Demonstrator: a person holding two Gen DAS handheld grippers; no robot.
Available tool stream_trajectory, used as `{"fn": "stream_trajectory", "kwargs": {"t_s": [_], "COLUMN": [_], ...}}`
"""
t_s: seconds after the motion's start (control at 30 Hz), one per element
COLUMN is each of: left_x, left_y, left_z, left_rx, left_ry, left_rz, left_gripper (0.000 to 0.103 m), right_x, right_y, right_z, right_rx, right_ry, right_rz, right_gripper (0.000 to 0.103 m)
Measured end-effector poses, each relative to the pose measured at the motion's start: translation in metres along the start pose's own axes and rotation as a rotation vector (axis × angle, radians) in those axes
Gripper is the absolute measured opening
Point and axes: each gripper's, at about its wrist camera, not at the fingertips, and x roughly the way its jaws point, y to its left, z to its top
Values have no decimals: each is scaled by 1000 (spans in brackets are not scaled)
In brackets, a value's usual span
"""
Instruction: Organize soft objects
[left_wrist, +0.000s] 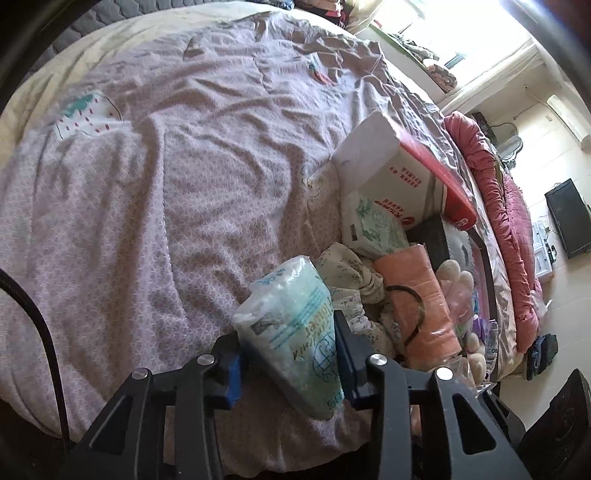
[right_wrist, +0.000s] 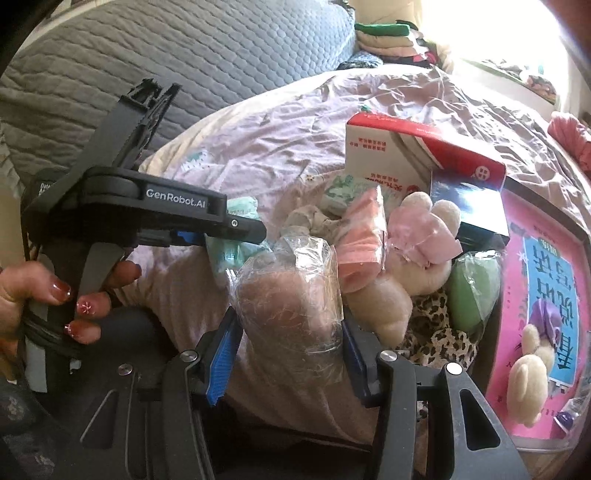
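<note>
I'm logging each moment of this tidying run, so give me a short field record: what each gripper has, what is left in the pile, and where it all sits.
left gripper: shut on a plastic pack with green print
right gripper: shut on a clear-wrapped pinkish bundle
pile: orange rolled towel, floral cloth, cream plush toy in pink, green pouch, leopard-print fabric
nearby: red and white box, pink boxed toy
surface: bed with lilac patterned quilt
</note>
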Motion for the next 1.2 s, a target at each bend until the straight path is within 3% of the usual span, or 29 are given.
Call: {"fn": "stream_trajectory", "kwargs": {"t_s": [0.23, 0.67, 1.2], "left_x": [-17, -65, -80], "left_y": [-10, -41, -94], "left_z": [-4, -10, -23], "left_rx": [52, 115, 220], "left_ry": [-50, -164, -193], "left_rz": [46, 10, -29], "left_gripper": [40, 40, 40], "right_x": [-23, -65, -105], "right_y": [-1, -8, -50], "right_z": [-4, -6, -12], "right_rx": [49, 126, 257], "right_ry": [-67, -200, -312], "right_rz": [14, -16, -79], "right_gripper": [54, 54, 54]}}
